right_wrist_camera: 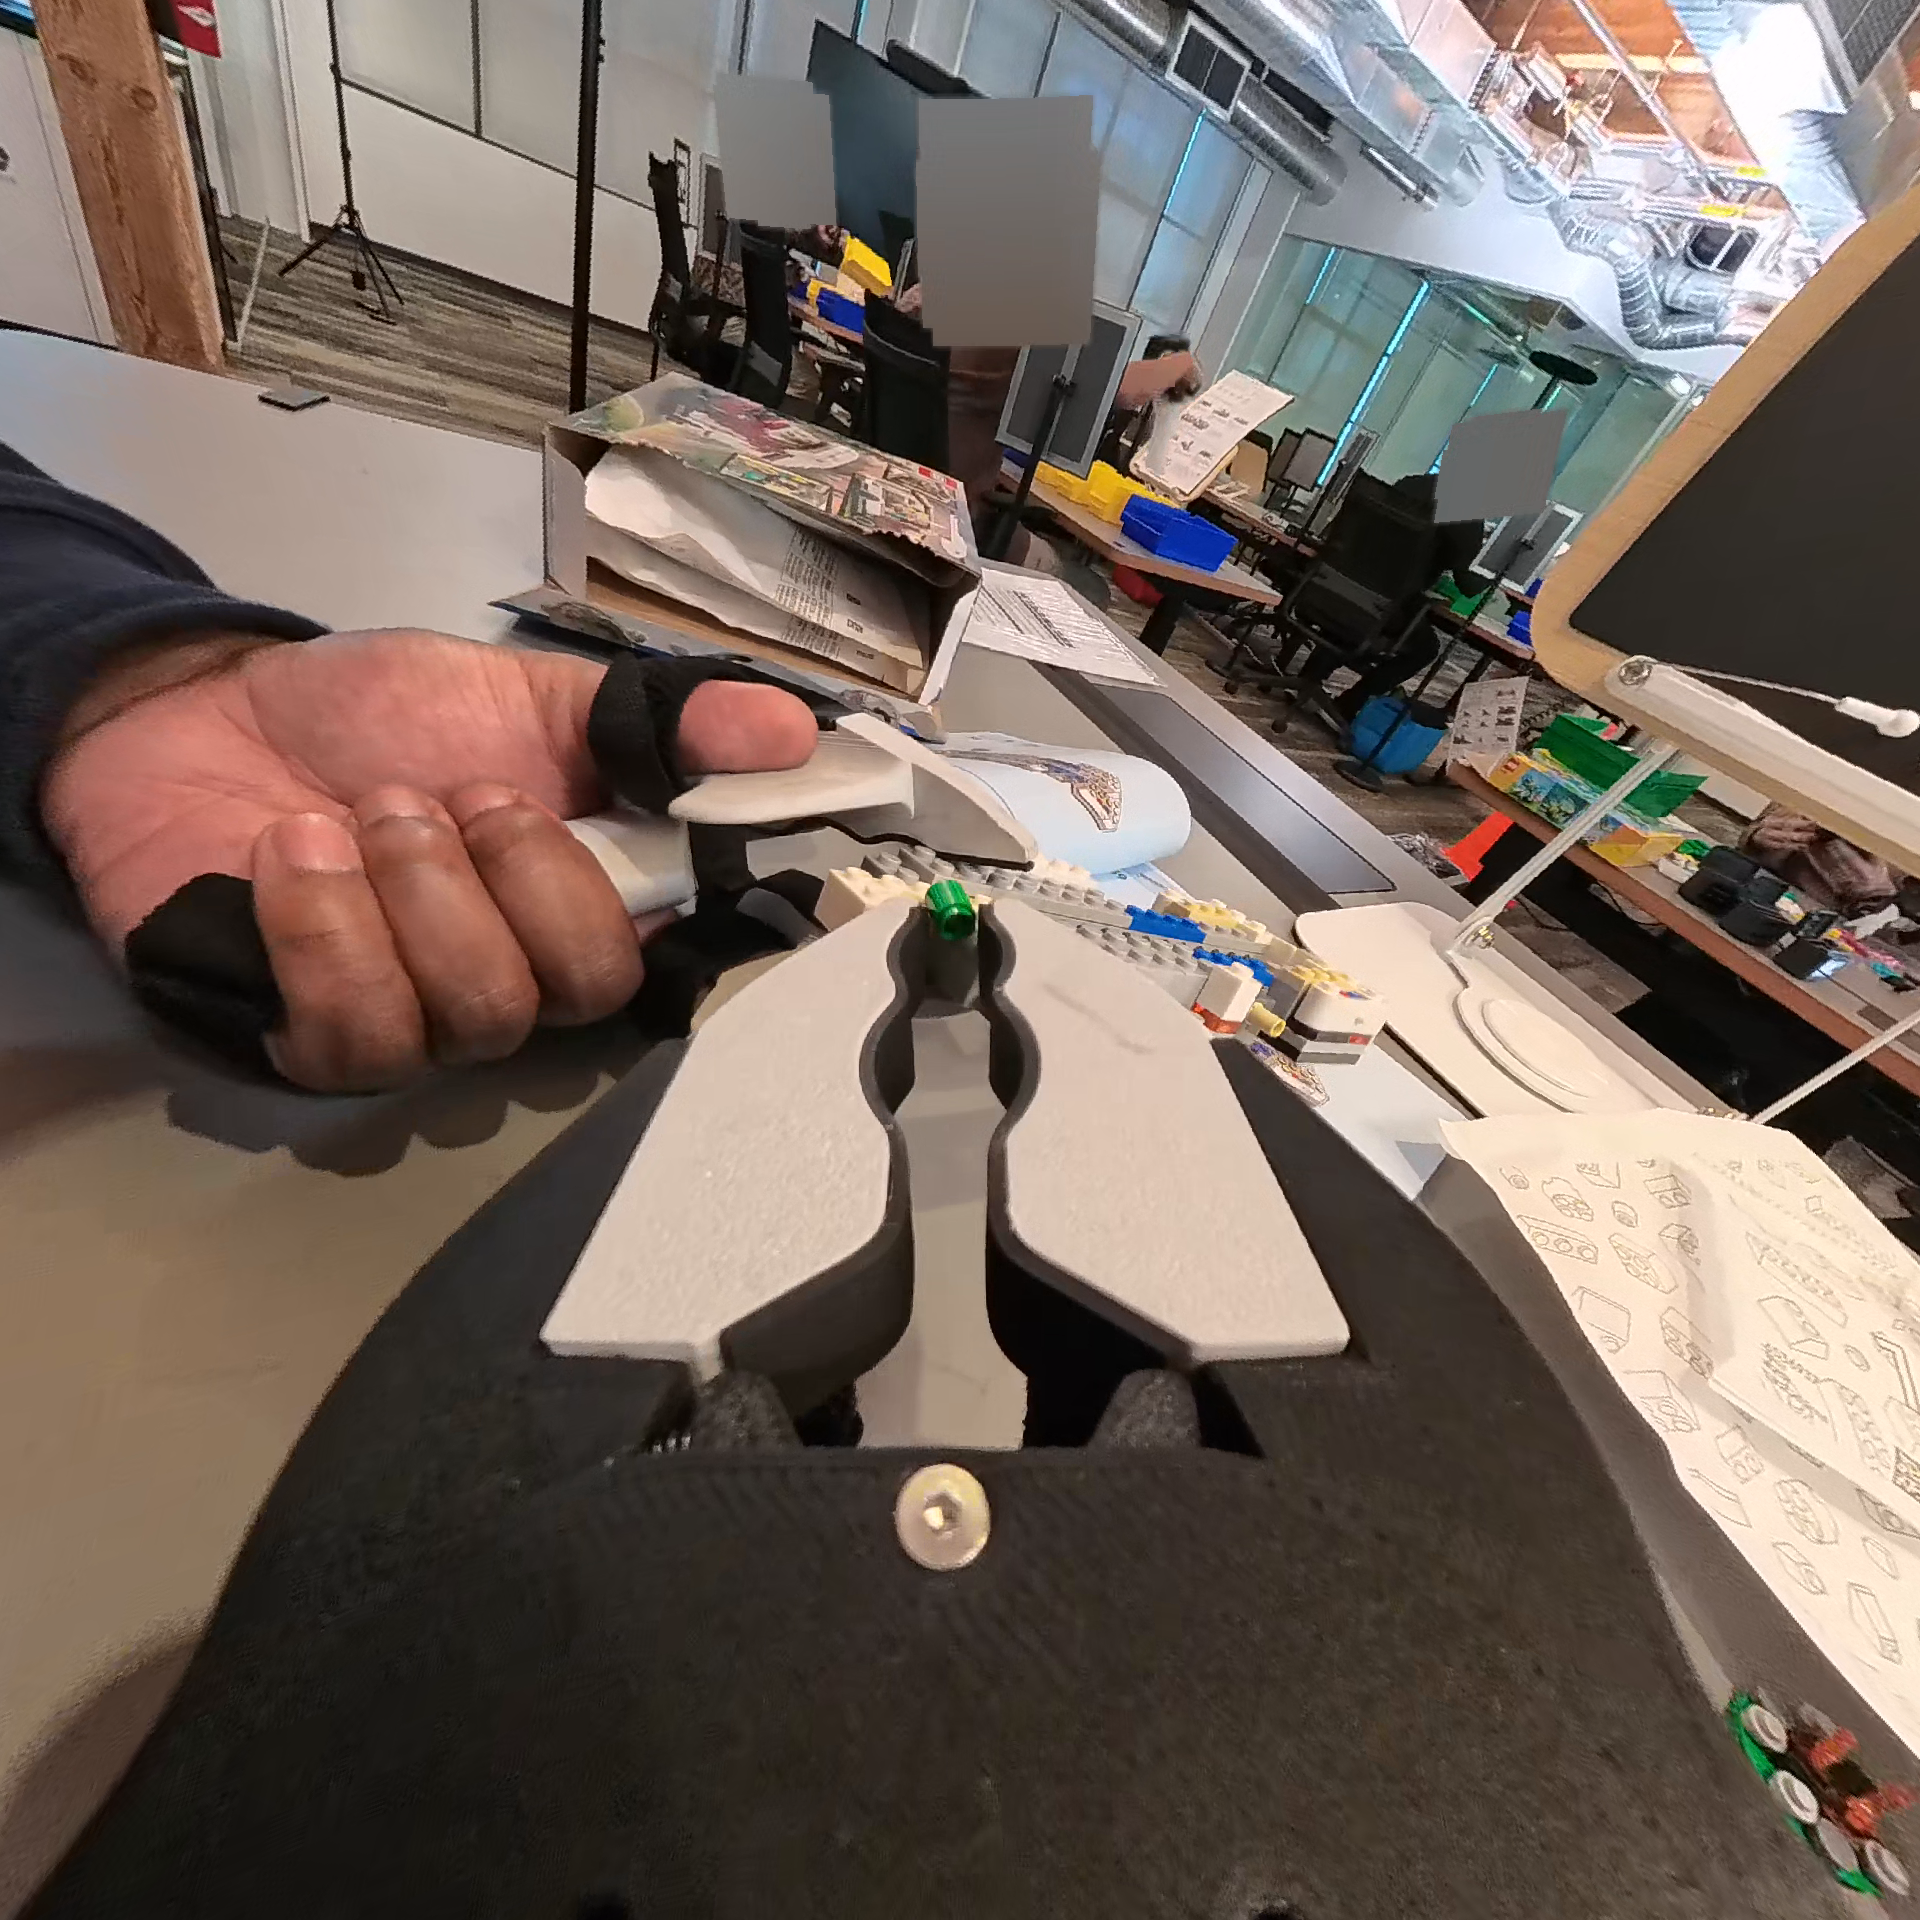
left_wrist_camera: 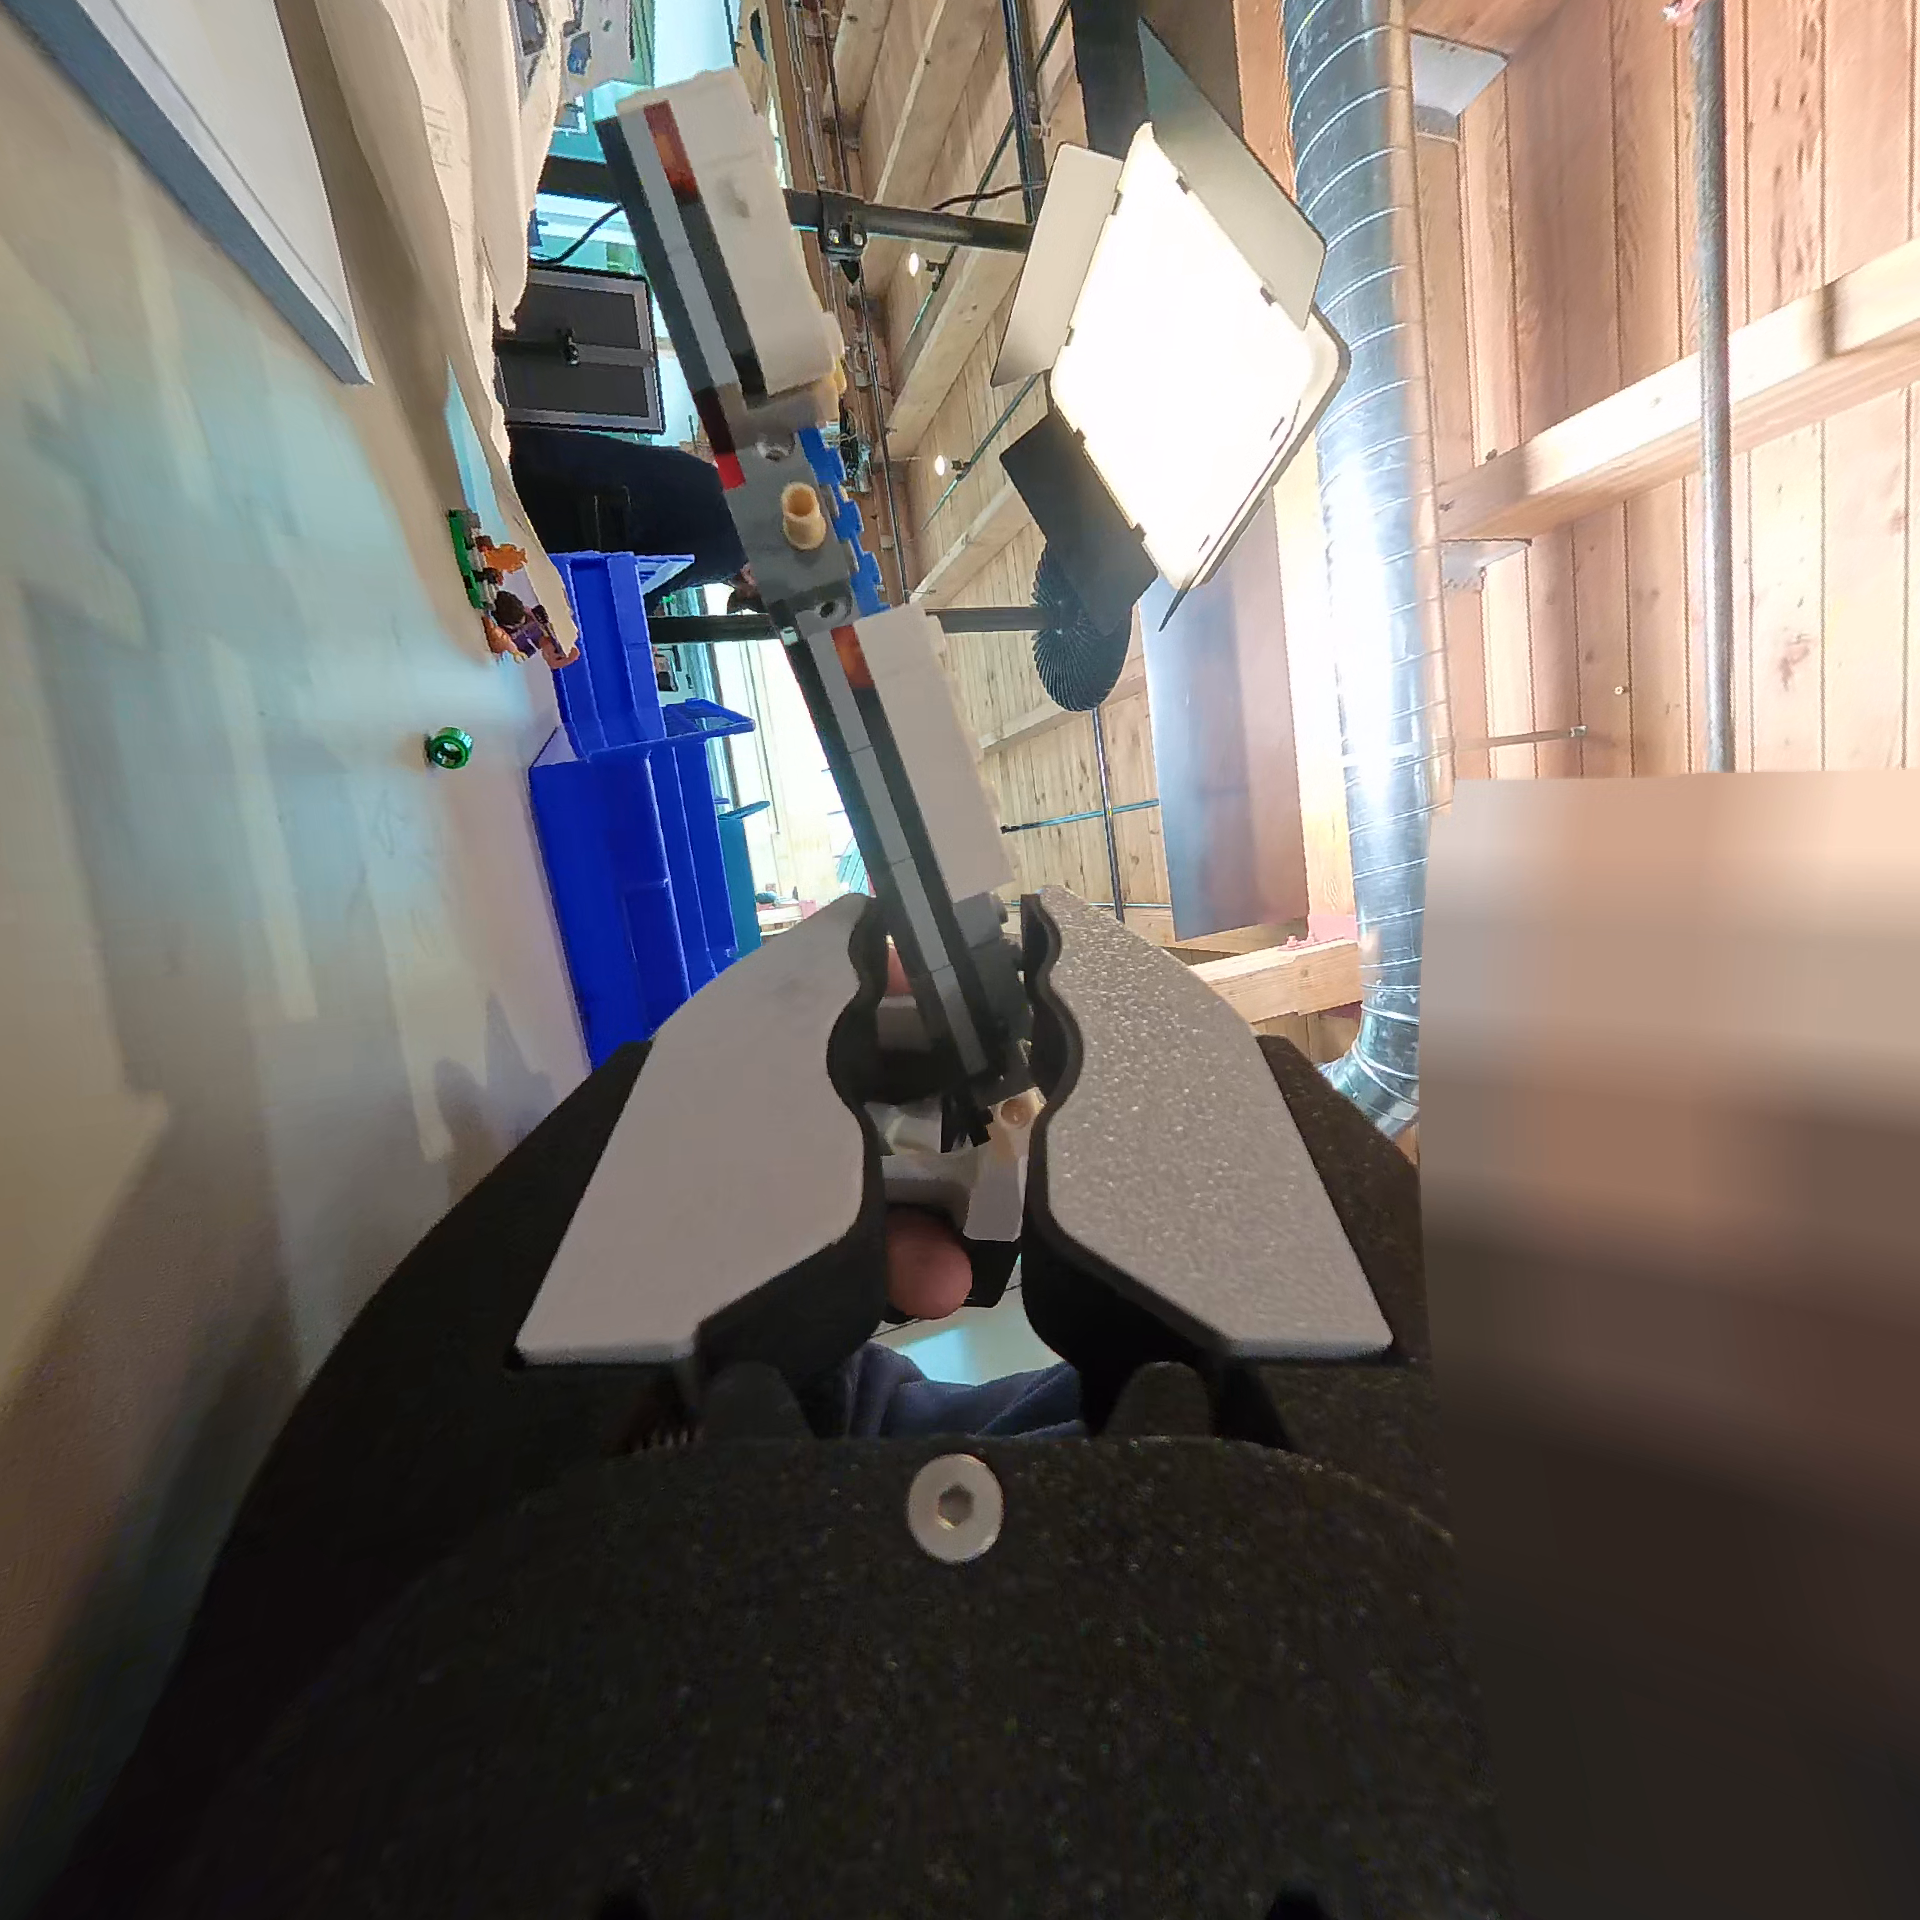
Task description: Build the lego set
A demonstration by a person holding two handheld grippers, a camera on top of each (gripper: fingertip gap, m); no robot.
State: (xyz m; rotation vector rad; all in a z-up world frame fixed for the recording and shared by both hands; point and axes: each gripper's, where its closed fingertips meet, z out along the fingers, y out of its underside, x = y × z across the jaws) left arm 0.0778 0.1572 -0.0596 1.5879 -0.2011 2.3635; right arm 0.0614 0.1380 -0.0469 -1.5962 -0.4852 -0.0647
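**Left gripper (left_wrist_camera: 951,925).** Clamped on the near end of a long brick assembly (left_wrist_camera: 914,748) of grey, white and blue parts. Both fingers (left_wrist_camera: 1143,1039) bear on the grey strip. Assembly held clear of the table and slanting away from the camera (a fingertip of the holding hand shows just behind the jaws). Seen from the right wrist view, turned on its side in a hand (right_wrist_camera: 343,831) with black finger straps.

**Right gripper (right_wrist_camera: 951,920).** Nearly closed, with a small green round piece (right_wrist_camera: 951,906) pinched at the very tips. Pads close against both sides of it. Piece held just in front of the near end of the assembly, beside the left gripper's tip. Contact between piece and assembly: cannot tell.

**Surface.** Pale grey table (right_wrist_camera: 312,499). On it:
- an open carton stuffed with papers (right_wrist_camera: 769,540), beyond the hand
- a light blue booklet (right_wrist_camera: 1091,800), behind the assembly
- a white sheet printed with part outlines (right_wrist_camera: 1714,1299), at the right
- a small cluster of green and orange parts (right_wrist_camera: 1808,1787), near that sheet
- blue bins (left_wrist_camera: 623,831)
- a white lamp base (right_wrist_camera: 1507,987)

**Room.** Large open workshop. Lit panel lamp (left_wrist_camera: 1184,343) over the table, metal duct (left_wrist_camera: 1361,520), timber wall (left_wrist_camera: 1662,416). Farther tables with yellow and blue bins (right_wrist_camera: 1174,530), chairs, seated persons, glass partitions.
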